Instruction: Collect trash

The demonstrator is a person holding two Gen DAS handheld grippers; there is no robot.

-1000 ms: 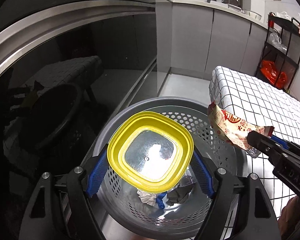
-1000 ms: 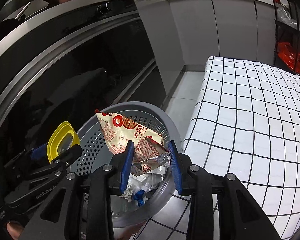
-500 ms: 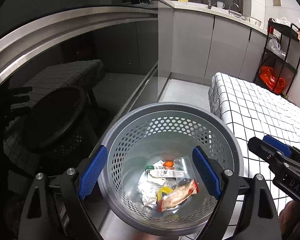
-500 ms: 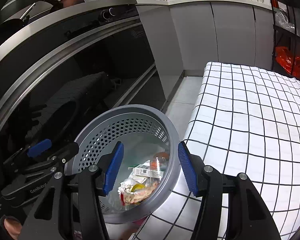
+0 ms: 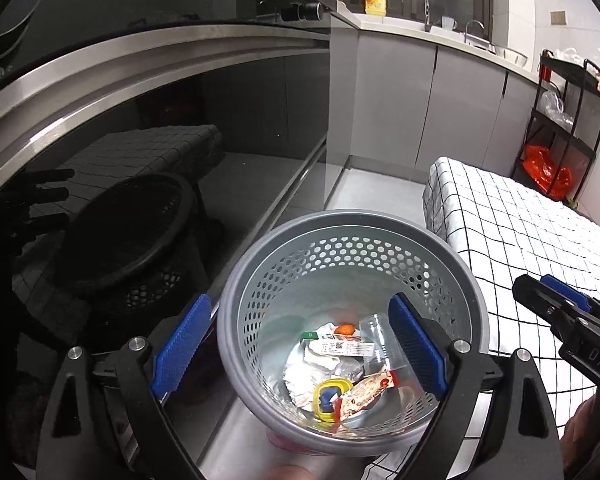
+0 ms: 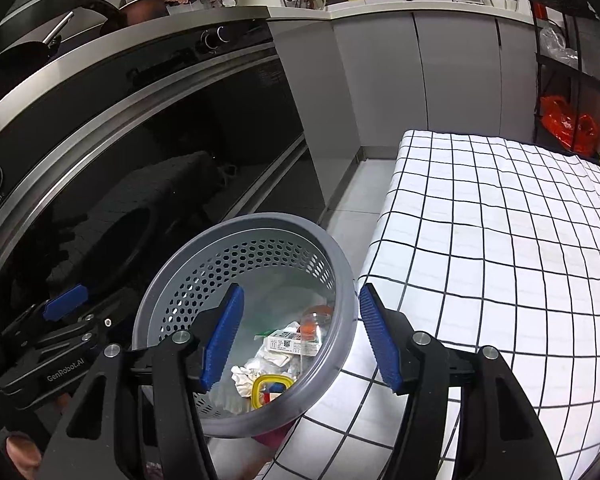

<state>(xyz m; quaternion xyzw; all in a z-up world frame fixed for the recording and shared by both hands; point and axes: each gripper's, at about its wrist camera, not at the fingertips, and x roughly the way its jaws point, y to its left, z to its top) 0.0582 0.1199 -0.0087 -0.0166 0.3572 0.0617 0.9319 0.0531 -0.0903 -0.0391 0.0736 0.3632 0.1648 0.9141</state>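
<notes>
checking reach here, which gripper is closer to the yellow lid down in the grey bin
Left, though it's close. The left gripper hangs open directly above the grey bin, looking down on the yellow lid. The right gripper, also open, sits over the rim on the checked-cloth side.

basket [image 5: 352,240]: grey plastic, perforated wall, matt
trash below fingers: crumpled paper [image 5: 300,380], clear film [image 5: 380,332], glossy printed wrapper [image 5: 366,394]
finger pads [image 6: 222,338]: blue ribbed plastic
tablecloth [image 6: 500,240], right: white checked cloth
oven front [image 5: 180,120], left: glossy black glass, brushed metal trim
</notes>
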